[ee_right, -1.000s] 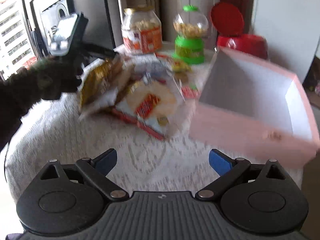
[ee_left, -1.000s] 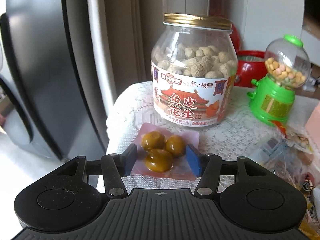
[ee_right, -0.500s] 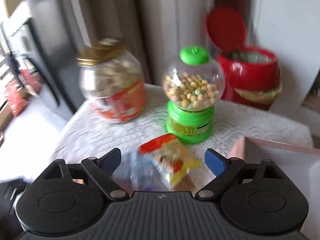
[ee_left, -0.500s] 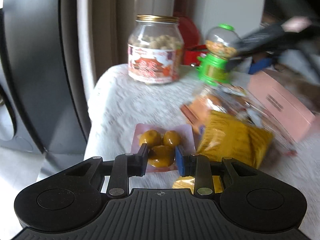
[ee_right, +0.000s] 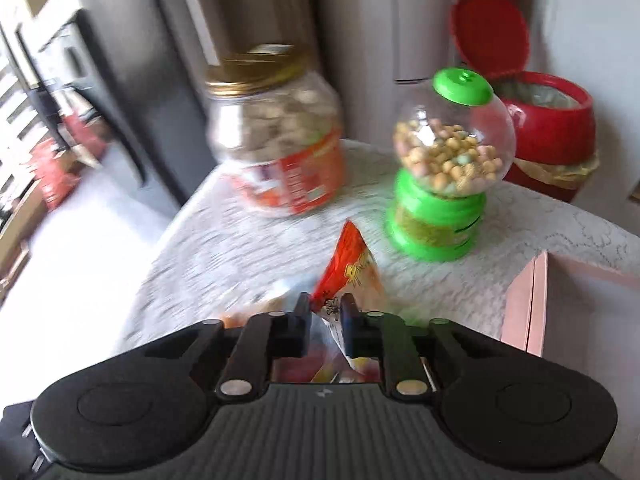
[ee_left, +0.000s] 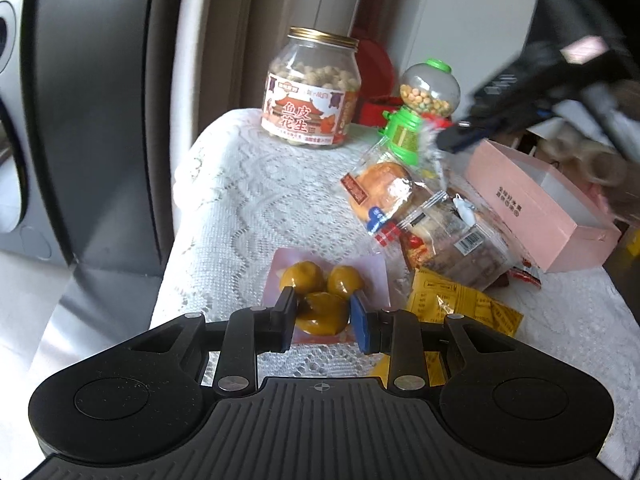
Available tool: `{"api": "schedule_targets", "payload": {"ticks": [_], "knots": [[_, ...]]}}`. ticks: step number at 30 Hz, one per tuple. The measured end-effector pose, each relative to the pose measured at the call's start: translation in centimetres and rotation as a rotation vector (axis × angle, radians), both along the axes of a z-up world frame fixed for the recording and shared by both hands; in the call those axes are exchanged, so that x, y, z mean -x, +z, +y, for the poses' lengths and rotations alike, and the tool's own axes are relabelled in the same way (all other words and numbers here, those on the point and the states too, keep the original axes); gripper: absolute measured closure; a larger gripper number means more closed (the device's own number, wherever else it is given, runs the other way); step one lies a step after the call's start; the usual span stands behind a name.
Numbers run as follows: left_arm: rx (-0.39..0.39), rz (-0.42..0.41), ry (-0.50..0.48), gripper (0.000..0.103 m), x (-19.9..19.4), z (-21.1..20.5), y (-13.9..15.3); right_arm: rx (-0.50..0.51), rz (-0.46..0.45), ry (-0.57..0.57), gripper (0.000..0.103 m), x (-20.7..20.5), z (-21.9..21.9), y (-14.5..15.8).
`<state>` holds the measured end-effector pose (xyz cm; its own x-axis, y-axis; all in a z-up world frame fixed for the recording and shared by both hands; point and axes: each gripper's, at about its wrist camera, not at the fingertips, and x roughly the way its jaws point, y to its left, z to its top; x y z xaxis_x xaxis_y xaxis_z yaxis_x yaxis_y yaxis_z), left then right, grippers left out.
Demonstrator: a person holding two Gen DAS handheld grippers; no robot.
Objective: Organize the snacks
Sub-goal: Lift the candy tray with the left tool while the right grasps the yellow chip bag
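Well, the gold-lidded jar (ee_left: 312, 88) holds coated peanuts, the green dispenser (ee_left: 420, 108) candy balls, the pink box (ee_left: 536, 208) nothing visible. The left gripper (ee_left: 323, 312) pinches the chestnut pack (ee_left: 328, 292) over the lace cloth (ee_left: 248, 208); the right gripper (ee_right: 325, 320) clamps a red-orange snack packet (ee_right: 352, 268).

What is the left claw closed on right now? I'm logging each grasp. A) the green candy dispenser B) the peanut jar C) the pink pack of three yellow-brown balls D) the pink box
C: in the left wrist view the left claw pinches the pink pack of yellow-brown balls, while the peanut jar stands far behind it.
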<state>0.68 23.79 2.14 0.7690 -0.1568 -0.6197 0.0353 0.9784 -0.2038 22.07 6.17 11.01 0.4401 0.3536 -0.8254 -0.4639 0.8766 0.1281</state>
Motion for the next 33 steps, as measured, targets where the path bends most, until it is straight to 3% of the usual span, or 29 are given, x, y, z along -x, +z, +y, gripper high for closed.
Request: {"api": "schedule_targets", "payload": {"ticks": [5,7,8,9,11,16,21,23,27,33], "knots": [[-0.005,0.002,-0.014,0.069,-0.3,-1.4,-0.2,-0.012,0.026,0.108,0.091,5.2,-1.8,0.4],[-0.022,-0.005,0.005,0.069,-0.6,-2.0,-0.3,-0.018,0.049,0.119,0.086,7.2,-2.7,0.0],[-0.033,-0.007,0.013,0.068,-0.7,-2.3,-0.3,-0.031,0.071,0.128,0.072,8.2,-3.2,-0.3],[-0.045,-0.006,0.018,0.068,-0.8,-2.5,-0.3,-0.045,0.091,0.135,0.052,9.3,-3.7,-0.6],[-0.076,0.002,0.023,0.068,-0.9,-2.8,-0.1,-0.064,0.106,0.139,0.034,11.4,-4.1,-1.4],[-0.129,0.027,0.076,0.068,-0.9,-2.0,0.2,-0.074,0.124,0.229,0.034,15.9,-1.7,-2.8],[-0.133,0.045,0.086,0.069,0.1,-2.6,0.3,0.021,0.110,0.250,0.033,17.0,0.8,-5.4],[-0.135,0.048,0.059,0.069,0.7,-3.5,0.3,0.018,0.078,0.247,0.033,17.4,-0.5,-5.3],[-0.111,0.043,0.044,0.069,1.5,-5.1,0.3,0.105,-0.112,0.133,0.033,17.4,-5.3,-4.6],[-0.053,0.028,0.055,0.069,1.2,-7.4,0.1,0.027,-0.149,-0.048,0.033,14.8,-14.4,-4.5]]}}
